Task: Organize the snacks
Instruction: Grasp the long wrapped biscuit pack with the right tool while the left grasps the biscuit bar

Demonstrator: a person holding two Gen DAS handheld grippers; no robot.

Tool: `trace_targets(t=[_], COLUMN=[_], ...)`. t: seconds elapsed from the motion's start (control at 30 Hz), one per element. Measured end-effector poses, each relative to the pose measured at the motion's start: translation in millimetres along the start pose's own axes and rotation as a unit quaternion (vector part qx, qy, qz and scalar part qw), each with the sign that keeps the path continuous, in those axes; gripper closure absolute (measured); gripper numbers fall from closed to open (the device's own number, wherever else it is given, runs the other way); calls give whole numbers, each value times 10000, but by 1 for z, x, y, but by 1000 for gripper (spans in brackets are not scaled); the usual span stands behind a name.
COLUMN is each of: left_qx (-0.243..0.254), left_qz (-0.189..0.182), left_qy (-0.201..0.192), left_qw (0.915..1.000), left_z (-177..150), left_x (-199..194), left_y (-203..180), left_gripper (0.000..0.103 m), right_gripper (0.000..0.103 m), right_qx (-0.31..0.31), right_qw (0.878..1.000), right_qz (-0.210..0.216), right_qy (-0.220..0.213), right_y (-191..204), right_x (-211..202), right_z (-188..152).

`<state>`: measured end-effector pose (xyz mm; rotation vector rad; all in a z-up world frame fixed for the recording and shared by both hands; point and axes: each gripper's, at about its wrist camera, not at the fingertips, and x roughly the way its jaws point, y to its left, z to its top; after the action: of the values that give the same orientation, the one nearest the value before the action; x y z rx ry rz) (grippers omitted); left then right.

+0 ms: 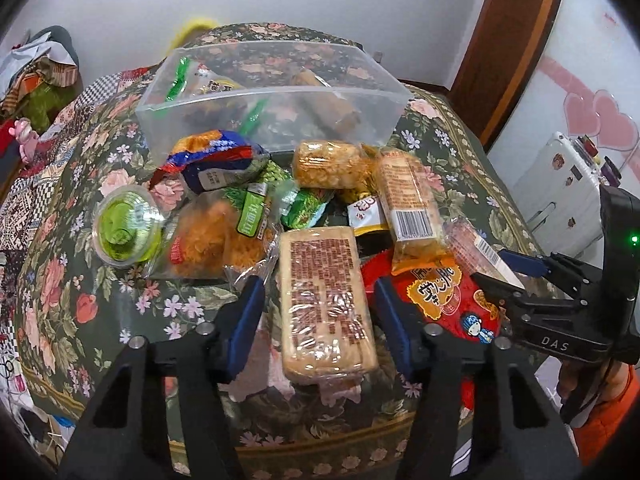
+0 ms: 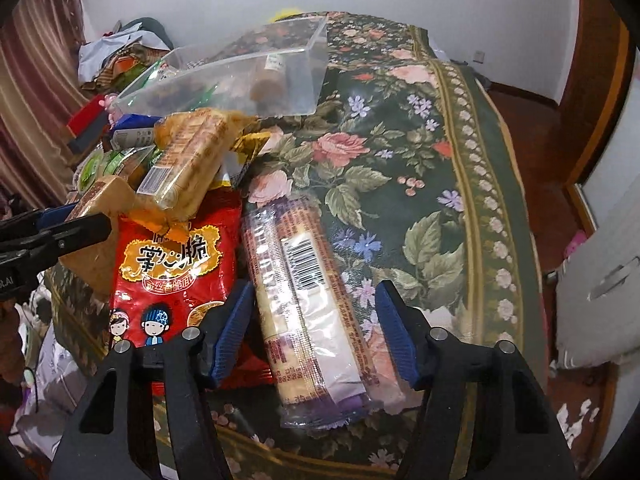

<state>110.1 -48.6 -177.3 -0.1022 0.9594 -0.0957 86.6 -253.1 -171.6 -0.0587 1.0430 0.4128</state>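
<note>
A pile of snacks lies on a floral tablecloth (image 1: 60,280). In the left wrist view my left gripper (image 1: 320,300) is open, its blue pads either side of a tan cracker pack (image 1: 324,300) lying flat. In the right wrist view my right gripper (image 2: 314,320) is open around a clear-wrapped biscuit roll with a purple end (image 2: 308,292). A red noodle-snack bag (image 2: 172,272) lies beside it, also visible in the left wrist view (image 1: 440,300). A clear plastic bin (image 1: 272,92) stands behind the pile with a few snacks inside; it shows in the right wrist view too (image 2: 240,72).
Other snacks: a green jelly cup (image 1: 124,228), an orange crispy bag (image 1: 208,236), a blue-orange bag (image 1: 216,160), a yellow cracker pack (image 1: 408,196), green packets (image 1: 304,204). Bare cloth lies to the right (image 2: 400,180). The right gripper body shows in the left wrist view (image 1: 560,312).
</note>
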Motion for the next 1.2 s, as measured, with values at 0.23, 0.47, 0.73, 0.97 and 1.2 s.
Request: trace_targets(t=[0.23,0.47,0.73,0.97,1.2], left_qx=[-144,-177,-145,-156,-174], left_qz=[-79,-144,-262,-294,-293], left_qy=[69,-24,-373,-735,-1056], left_qw=[9998,9997,9989,9967,9938], left_z=[-1,-1,7,26,53], left_x=[6,-4,-31,-54,-70], left_y=[2,4,0,2,11], left_gripper=[67,68,68,68,68], right_gripper=[59,60,60,60,60], right_qx=[-104,39,49,-35,-157], right_qw=[9999,9998,9982,9950,9902], right_qz=[1,-38,-119,-64,84], right_qy=[-65,-175,-579,-997,-1384], right_y=[5,4,6,13,29], right_x=[3,-3,-29,-50,-61], right_z=[-1,2,19,42,70])
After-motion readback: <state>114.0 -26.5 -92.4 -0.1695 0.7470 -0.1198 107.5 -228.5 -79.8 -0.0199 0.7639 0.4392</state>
